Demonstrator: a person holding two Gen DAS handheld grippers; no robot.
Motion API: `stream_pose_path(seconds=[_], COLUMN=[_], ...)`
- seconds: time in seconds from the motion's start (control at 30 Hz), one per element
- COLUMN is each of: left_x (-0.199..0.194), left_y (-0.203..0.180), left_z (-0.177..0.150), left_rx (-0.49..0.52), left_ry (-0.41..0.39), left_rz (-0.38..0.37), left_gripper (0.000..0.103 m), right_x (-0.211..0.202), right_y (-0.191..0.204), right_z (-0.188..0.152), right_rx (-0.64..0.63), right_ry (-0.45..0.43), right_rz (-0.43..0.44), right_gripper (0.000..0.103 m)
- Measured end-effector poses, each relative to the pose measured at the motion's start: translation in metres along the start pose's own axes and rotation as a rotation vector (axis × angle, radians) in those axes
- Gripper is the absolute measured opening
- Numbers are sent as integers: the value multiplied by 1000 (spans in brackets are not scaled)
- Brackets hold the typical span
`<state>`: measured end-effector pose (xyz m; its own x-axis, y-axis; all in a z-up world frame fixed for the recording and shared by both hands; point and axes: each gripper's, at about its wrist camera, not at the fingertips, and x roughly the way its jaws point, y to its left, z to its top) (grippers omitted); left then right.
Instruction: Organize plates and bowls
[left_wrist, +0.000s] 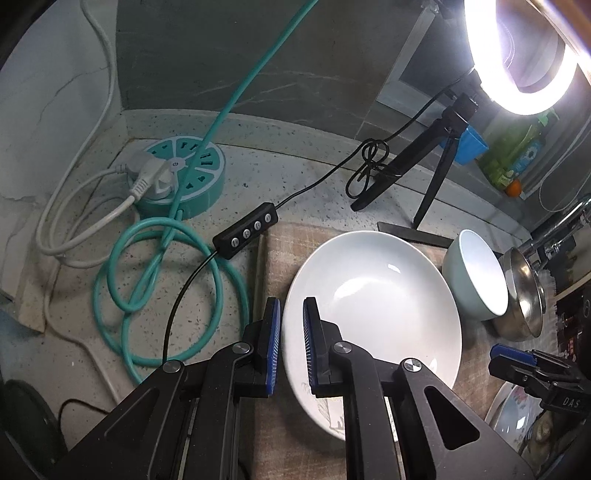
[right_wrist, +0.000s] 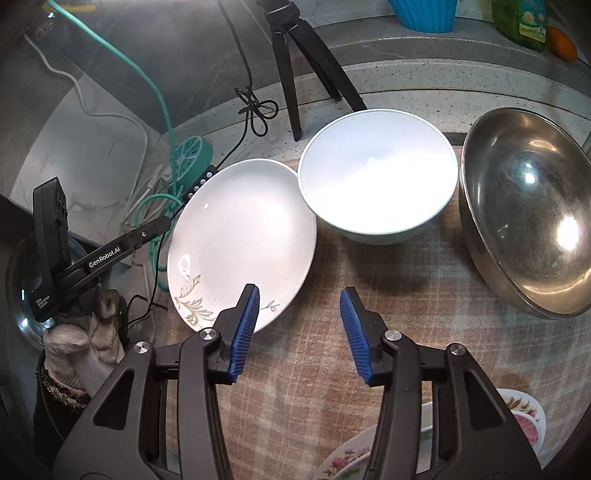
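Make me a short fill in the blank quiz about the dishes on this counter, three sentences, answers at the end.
1. The white plate has a leaf pattern and lies on the checked ____.
2. Between the white plate and the steel bowl stands a pale ____.
3. The right gripper hangs over the cloth with its jaws ____.

Answers: cloth; bowl; open

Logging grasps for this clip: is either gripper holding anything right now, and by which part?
The left gripper grips the white plate by its left rim. The right gripper holds nothing, its jaws apart above the cloth.
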<state>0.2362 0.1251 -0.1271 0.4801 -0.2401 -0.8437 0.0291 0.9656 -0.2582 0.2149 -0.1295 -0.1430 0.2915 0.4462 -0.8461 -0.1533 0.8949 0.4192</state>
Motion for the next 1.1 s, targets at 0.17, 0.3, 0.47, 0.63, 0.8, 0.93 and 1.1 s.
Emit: stream_pose_path(seconds=[0.17,0.3,0.47,0.63,0.8,0.93,1.1], left_x=[15,23,30,33,37,37,32], left_y=[3,2,3,3,-1,0,0], left_z=[8,9,8,7,8,8,5], left_rx=[7,24,22,20,44,29,18], left_ry=[29,49,73,77,94,92,92], left_rz=[-19,-28,-44,-45,-33,-44,-43], left_gripper=[11,11,11,11,9,9,9], right_x=[12,16,25,34,41,42,40], right_y=[-5,-6,-6,-4,-1,2,4], right_z=[4,8,11,12,16,16,14], right_rx=[22,27,27,21,20,13,11], right_ry=[20,31,37,46,55,53,62], right_rz=[-15,-21,-20,-23,-28,-37,-36], right_gripper=[46,40,34,28,13,12,12])
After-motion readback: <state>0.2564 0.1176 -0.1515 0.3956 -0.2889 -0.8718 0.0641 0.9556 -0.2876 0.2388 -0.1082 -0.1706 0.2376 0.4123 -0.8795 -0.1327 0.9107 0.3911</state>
